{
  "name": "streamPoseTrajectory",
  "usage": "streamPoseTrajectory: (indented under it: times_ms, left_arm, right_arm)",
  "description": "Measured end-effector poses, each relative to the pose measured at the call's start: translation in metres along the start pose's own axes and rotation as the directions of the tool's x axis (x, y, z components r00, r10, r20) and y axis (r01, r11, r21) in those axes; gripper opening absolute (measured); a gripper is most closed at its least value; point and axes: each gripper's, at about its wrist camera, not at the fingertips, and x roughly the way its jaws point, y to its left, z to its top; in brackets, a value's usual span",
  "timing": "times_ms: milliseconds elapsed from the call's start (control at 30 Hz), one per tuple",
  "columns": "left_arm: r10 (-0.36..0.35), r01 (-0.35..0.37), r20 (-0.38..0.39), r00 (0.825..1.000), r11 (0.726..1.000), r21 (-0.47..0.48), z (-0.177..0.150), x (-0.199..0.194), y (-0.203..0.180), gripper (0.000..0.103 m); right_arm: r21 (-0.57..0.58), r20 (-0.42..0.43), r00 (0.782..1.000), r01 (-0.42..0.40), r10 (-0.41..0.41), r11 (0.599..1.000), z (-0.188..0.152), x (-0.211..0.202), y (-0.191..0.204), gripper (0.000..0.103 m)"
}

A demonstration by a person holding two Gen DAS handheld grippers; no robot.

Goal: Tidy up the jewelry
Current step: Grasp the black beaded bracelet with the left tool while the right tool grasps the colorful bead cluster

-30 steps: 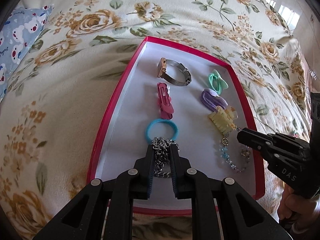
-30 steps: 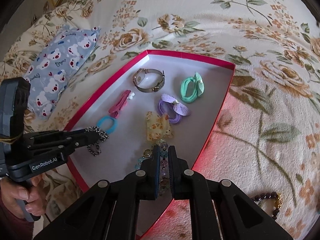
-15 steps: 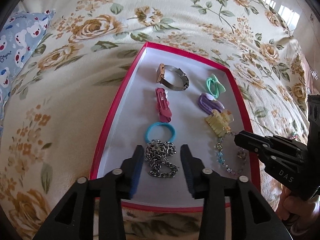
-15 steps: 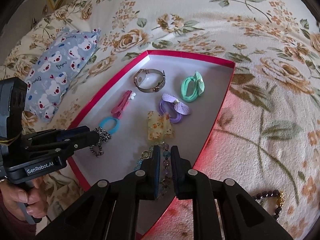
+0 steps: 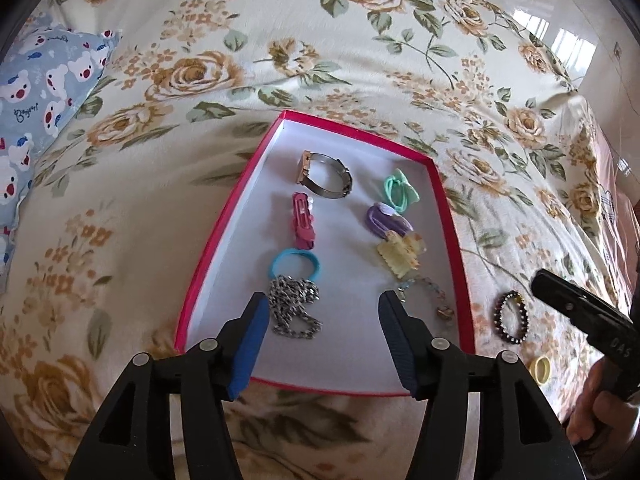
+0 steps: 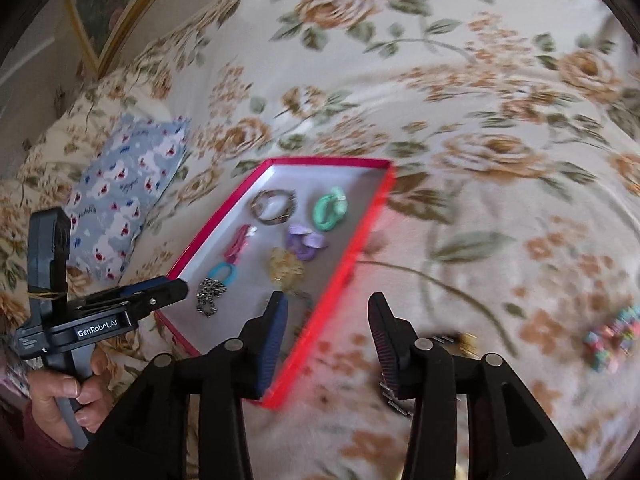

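I see my left gripper (image 5: 320, 316) spread wide over the near end of the red tray (image 5: 224, 232), the silver chain (image 5: 294, 310) lying loose inside. My right gripper (image 6: 327, 322) gapes empty beside the tray, near a dark bead bracelet (image 5: 510, 317) on the bedspread (image 5: 168, 208).

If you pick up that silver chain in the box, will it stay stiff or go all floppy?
Probably floppy: the silver chain lies bunched in loose links. It likely dangles and feels heavyish, being metal. It shouldn't roll on the red box floor.
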Motion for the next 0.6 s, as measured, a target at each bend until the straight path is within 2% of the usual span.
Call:
streamPoseTrajectory:
  times_ms: [267, 433, 600]
  left_arm:
    - [-0.051, 0.052, -0.019, 0.999, 0.999, 0.011, -0.013, -0.013, -0.02, 0.067]
    - [-0.085, 0.088, -0.043, 0.995, 0.994, 0.058, -0.019, -0.014, -0.045, 0.067]
    - [-0.122, 0.128, -0.062, 0.991, 0.986, 0.111, -0.022, -0.015, -0.072, 0.073]
  right_arm:
    - [0.111, 0.055, 0.993, 0.097, -0.103, 0.989, -0.018, -0.055, -0.049, 0.048]
    - [0.158, 0.066, 0.984, 0.154, -0.166, 0.975, -0.037, -0.08, -0.073, 0.051]
    - [0.21, 0.063, 0.977, 0.188, -0.205, 0.959, -0.054, -0.098, -0.098, 0.051]
